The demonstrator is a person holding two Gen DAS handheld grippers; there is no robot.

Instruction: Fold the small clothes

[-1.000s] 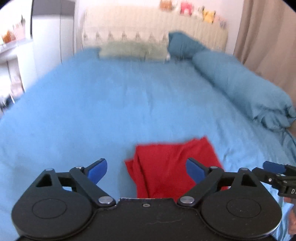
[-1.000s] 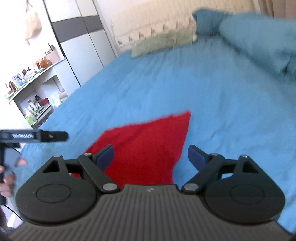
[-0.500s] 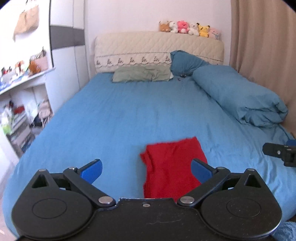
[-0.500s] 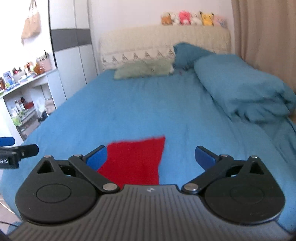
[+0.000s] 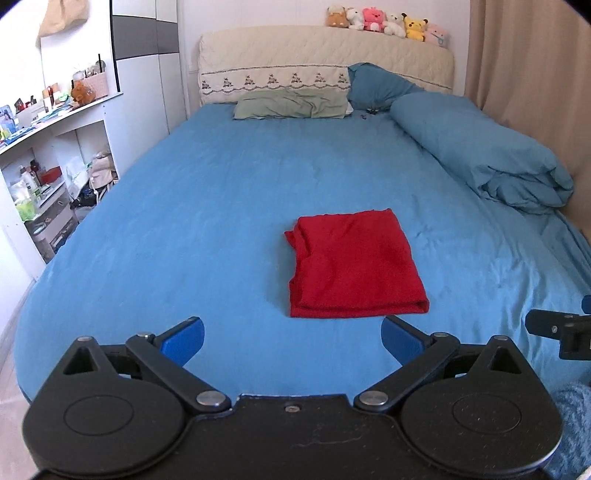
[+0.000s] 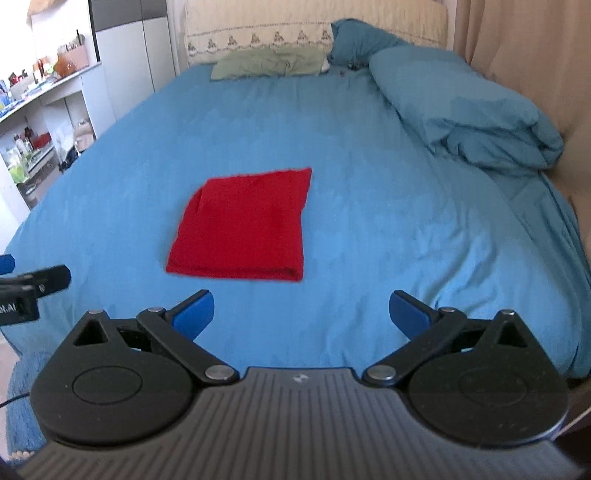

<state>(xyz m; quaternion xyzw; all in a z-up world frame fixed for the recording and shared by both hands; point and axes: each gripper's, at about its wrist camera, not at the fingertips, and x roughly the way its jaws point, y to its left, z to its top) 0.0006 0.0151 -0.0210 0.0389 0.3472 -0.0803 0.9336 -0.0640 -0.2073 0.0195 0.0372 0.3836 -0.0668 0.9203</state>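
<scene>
A: With both tools drawn back over the foot of the bed, the left claw [image 5: 291, 341] stands with its blue pads wide apart and nothing between them; its jaws have just been opening to that full spread. The right claw [image 6: 301, 314] is likewise spread and empty.

B: And the garment?

A: The red cloth [image 5: 354, 264] lies flat on the blue bed sheet [image 5: 207, 206], just beyond the claws and touching neither. It sits as a compact rectangle, the doubled edge nearest the cameras, with some bunched layers along its left side in the left wrist view.

B: So the fold is finished?

A: It looks so for this piece: layered, squared, released. That rumpled left edge may want a tidy. Whether more small clothes wait cannot be told; none shows on the sheet.

B: Anything farther back?

A: A rolled blue duvet [image 5: 487, 162] along the right side, well apart from the cloth; a green pillow [image 5: 291, 107] and a dark blue pillow [image 5: 376, 86] at the cream headboard [image 5: 325, 62]; plush toys [image 5: 384, 22] lined on top. Cluttered shelves [image 5: 48, 177] stand at the left.
</scene>
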